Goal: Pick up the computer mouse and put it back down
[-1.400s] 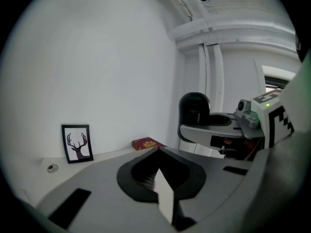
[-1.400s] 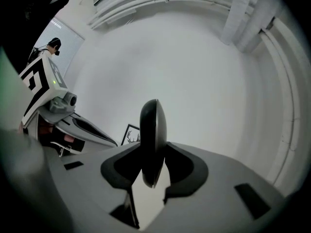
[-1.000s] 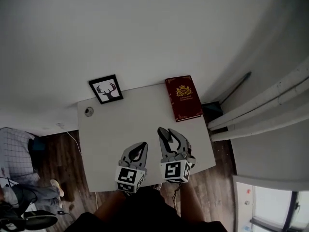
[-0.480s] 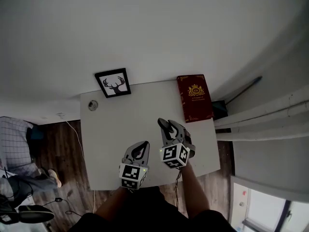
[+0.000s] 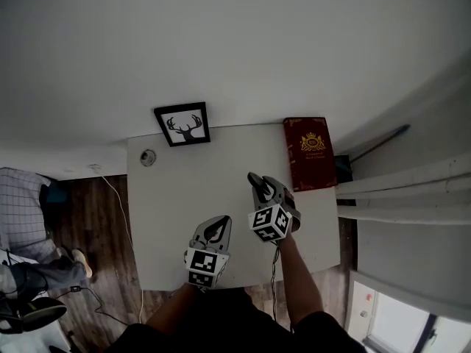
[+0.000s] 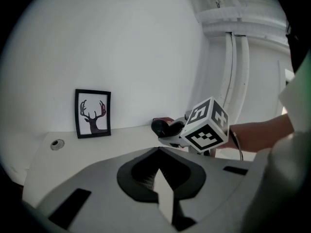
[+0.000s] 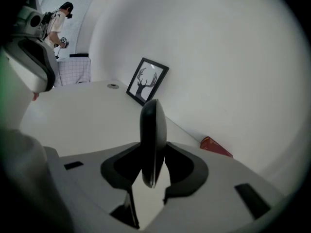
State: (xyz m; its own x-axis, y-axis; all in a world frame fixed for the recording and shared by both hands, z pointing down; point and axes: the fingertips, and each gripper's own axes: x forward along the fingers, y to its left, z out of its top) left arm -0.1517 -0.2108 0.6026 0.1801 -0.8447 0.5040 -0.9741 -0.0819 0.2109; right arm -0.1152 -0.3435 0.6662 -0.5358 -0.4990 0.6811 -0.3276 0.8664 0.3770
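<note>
My right gripper (image 5: 259,190) is shut on the black computer mouse (image 5: 257,185), which it holds on edge above the white table (image 5: 176,212), right of the middle. In the right gripper view the mouse (image 7: 152,141) stands upright between the pads, its front end poking out beyond them. My left gripper (image 5: 215,229) hovers near the table's front edge, shut with nothing in it. Its closed fingertips (image 6: 158,174) show in the left gripper view, with the right gripper's marker cube (image 6: 207,130) and the mouse (image 6: 162,126) ahead to the right.
A framed deer picture (image 5: 184,124) leans against the wall at the table's back. A red book (image 5: 310,153) lies at the back right corner, and a small round fitting (image 5: 148,157) sits at the back left. White pipes (image 5: 412,190) run along the right. A person (image 7: 60,17) stands far off.
Both grippers have sunk toward the table, the right one farther and tipped more downward. The mouse has stayed gripped in the right gripper, and the left has stayed shut.
</note>
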